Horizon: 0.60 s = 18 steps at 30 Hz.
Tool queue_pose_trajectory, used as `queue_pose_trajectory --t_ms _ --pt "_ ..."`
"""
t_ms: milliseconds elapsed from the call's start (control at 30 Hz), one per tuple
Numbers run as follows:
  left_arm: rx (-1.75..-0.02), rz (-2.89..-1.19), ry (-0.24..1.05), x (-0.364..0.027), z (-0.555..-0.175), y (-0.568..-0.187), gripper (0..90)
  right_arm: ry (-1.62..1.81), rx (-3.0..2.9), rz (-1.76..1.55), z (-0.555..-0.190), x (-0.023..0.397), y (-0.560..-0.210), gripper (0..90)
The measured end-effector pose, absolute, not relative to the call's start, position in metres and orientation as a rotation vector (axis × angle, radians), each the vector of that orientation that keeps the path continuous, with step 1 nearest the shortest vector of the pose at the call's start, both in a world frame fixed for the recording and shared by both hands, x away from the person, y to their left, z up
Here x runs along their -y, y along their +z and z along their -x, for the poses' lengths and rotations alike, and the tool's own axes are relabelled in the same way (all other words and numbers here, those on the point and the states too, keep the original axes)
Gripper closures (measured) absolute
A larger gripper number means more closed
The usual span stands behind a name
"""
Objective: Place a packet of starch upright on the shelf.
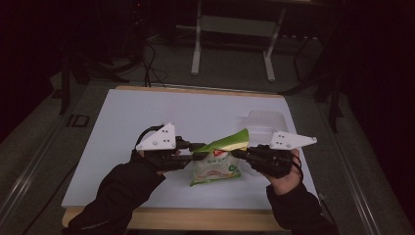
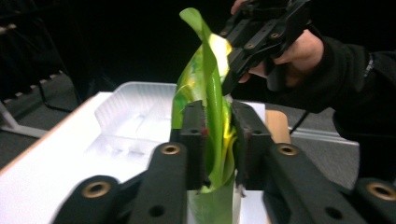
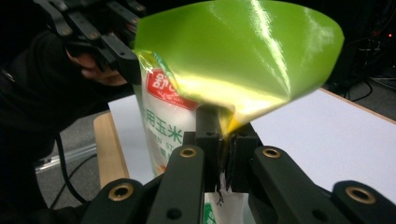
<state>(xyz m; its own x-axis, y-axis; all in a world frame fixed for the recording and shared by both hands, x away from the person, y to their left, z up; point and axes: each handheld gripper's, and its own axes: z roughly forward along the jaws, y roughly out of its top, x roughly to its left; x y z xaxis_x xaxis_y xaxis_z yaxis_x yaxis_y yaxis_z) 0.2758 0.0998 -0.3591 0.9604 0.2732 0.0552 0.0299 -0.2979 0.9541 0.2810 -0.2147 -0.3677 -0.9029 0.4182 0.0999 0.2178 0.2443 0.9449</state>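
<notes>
High view: green snack bag (image 1: 218, 161) stands mid-bench (image 1: 147, 112), left gripper (image 1: 198, 151) fingers clamped on its left edge, right gripper (image 1: 239, 152) fingers pinching its right top corner.

Green-white bag (image 1: 218, 161) (red label), white table (image 1: 147, 117)

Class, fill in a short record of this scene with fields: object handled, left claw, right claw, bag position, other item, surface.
Object handled: green and white snack bag
Left claw: closed on the bag's edge
Right claw: shut on the bag's green top corner
Bag position: held between both claws, its green top flap folded over
Other item: clear plastic tray, beyond the bag on the far right
Surface: white table
</notes>
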Motion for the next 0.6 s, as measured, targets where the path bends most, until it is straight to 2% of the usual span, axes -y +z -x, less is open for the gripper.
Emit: queue_pose_trajectory --t_ms 67,100,167,233,333,400,467,567,600 --pt "-0.232 -1.847 0.233 -0.101 -0.277 -0.358 68.0 1.732 -2.325 -0.607 -0.28 0.217 -0.364 86.3" --pt "-0.229 -1.835 0.232 -0.102 -0.277 -0.358 59.6 1.731 -2.321 -0.603 -0.28 0.219 -0.362 86.4" --pt "-0.273 -1.833 0.27 -0.104 -0.276 -0.358 49.2 1.755 -2.297 -0.6 -0.279 0.223 -0.358 86.3" --pt "-0.328 -1.814 0.284 -0.107 -0.276 -0.359 35.0 1.762 -2.274 -0.608 -0.279 0.227 -0.355 86.4" --pt "-0.398 -1.805 0.273 -0.112 -0.279 -0.361 20.0 1.776 -2.243 -0.635 -0.281 0.234 -0.351 86.3" --pt "-0.415 -1.809 0.241 -0.116 -0.281 -0.364 14.9 1.786 -2.228 -0.653 -0.282 0.238 -0.349 86.4" --pt "-0.437 -1.801 0.215 -0.119 -0.283 -0.368 13.6 1.784 -2.21 -0.659 -0.283 0.24 -0.345 86.4" --pt "-0.476 -1.78 0.218 -0.122 -0.282 -0.376 1.5 1.78 -2.185 -0.678 -0.285 0.245 -0.34 86.4" --pt "-0.484 -1.781 0.219 -0.124 -0.282 -0.378 1.0 1.78 -2.171 -0.687 -0.286 0.247 -0.338 86.4"
